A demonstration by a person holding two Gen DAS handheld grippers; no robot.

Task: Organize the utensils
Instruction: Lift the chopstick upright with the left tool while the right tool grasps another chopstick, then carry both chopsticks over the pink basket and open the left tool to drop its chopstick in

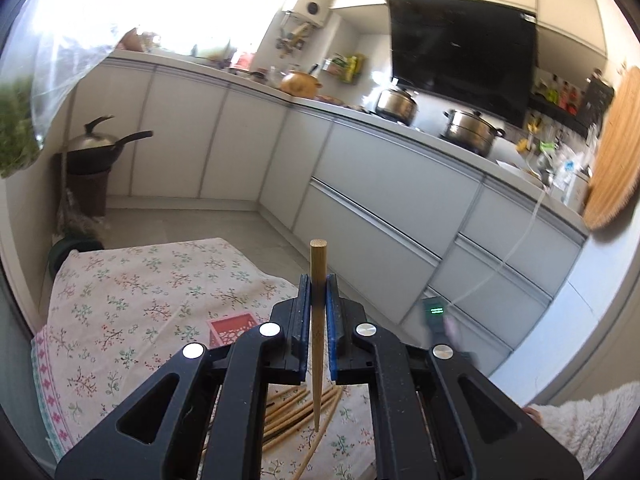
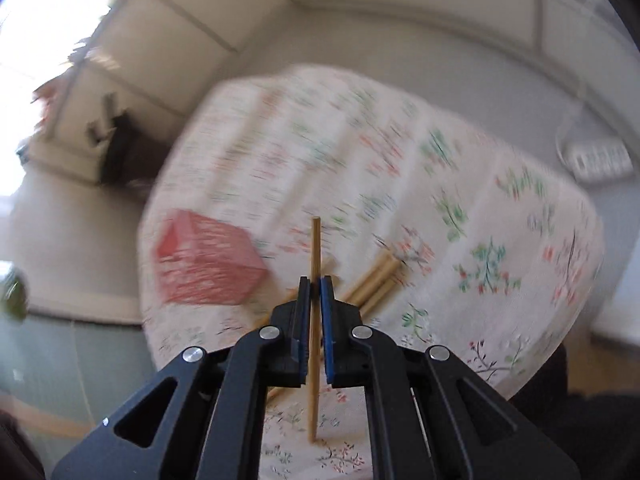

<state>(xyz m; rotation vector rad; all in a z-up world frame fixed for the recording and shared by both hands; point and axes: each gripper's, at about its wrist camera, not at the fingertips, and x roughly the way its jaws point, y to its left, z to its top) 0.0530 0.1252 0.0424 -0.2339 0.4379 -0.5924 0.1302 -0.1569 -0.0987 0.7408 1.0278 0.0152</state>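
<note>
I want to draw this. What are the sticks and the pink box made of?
The chopstick in the left hand-held gripper looks like bamboo or wood: tan, matte, with a plain cut end. The pink box is probably plastic, with a smooth rim and small cut-out holes. The tablecloth looks like flowery fabric.

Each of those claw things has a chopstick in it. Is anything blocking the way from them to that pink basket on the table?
Nothing visible does. The right gripper holds its chopstick above the flowered tablecloth, and the pink basket sits off to the left with only bare cloth between. Loose chopsticks lie to the other side. The picture is blurred.
</note>
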